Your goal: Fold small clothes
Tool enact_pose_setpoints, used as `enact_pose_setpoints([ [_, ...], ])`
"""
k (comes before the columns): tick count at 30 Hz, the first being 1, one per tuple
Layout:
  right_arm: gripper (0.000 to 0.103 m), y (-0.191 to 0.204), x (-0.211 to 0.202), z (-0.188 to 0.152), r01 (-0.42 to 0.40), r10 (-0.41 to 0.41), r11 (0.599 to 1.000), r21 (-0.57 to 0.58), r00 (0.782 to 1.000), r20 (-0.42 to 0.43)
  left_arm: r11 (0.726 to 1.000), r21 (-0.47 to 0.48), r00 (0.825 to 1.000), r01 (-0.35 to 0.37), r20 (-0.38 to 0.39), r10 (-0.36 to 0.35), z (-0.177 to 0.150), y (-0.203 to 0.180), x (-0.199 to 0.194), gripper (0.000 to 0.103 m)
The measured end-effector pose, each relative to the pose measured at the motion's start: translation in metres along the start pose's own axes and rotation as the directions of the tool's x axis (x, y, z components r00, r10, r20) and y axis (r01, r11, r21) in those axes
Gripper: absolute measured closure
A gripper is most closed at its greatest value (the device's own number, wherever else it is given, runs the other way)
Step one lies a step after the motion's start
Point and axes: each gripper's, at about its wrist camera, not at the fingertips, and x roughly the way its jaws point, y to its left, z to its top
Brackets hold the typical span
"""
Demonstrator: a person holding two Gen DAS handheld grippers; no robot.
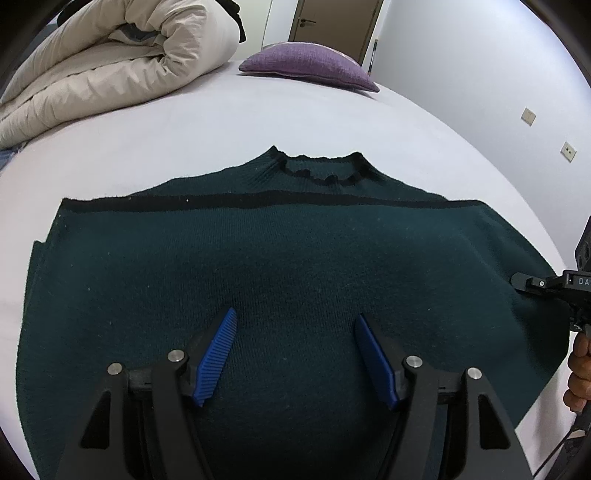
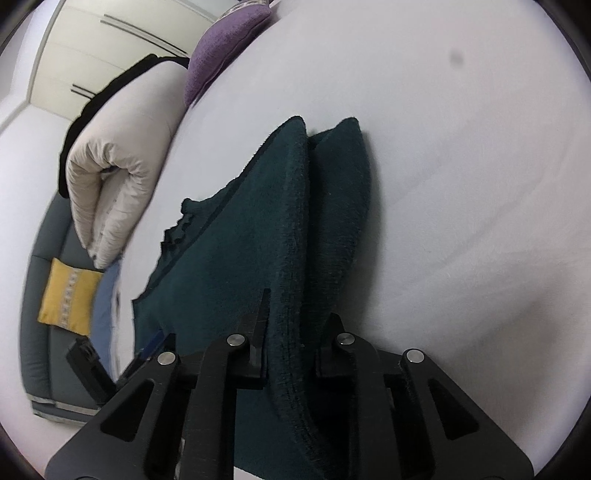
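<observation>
A dark green knit sweater (image 1: 280,258) with a black stripe and black collar lies flat on the white bed (image 1: 221,122), its sides folded in. My left gripper (image 1: 295,325) is open, blue pads apart, hovering over the sweater's lower middle, holding nothing. My right gripper (image 2: 299,332) is shut on the sweater's right edge (image 2: 291,229), pinching a thick fold of fabric between its fingers. The right gripper also shows in the left wrist view (image 1: 546,284) at the sweater's right side, held by a hand.
A rolled beige duvet (image 1: 110,62) lies at the bed's far left. A purple pillow (image 1: 310,66) sits at the head of the bed. A grey sofa with a yellow cushion (image 2: 70,295) stands beside the bed. A wall and a door (image 1: 332,26) are beyond.
</observation>
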Motion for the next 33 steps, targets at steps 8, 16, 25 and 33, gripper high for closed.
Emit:
enact_pose_setpoints([
  [8,0.089,0.117,-0.008,-0.005,0.185,-0.183,0.944,-0.272,0.983,0.032,0.935,-0.257,0.968,0.243,0.010,-0.249,0.011,0.056,-0.023,0.053],
  [16,0.090,0.320,0.083,-0.121,0.209,-0.322,0.471,-0.857,0.945,0.053,0.727,-0.561,0.918,0.396,0.252,-0.305,-0.025,0.164,-0.077,0.039],
  [25,0.065,0.313,0.099,-0.137,0.044,-0.243,0.599,-0.800,0.961,-0.129,0.650,-0.609,0.890,0.454,0.281,-0.359,-0.047,0.182,-0.082,0.025],
  [33,0.050,0.283,0.042,-0.126,-0.158,-0.042,0.716,-0.680,0.962,-0.268,0.680,-0.582,0.890,0.446,0.210,-0.404,-0.036,0.157,-0.072,0.010],
])
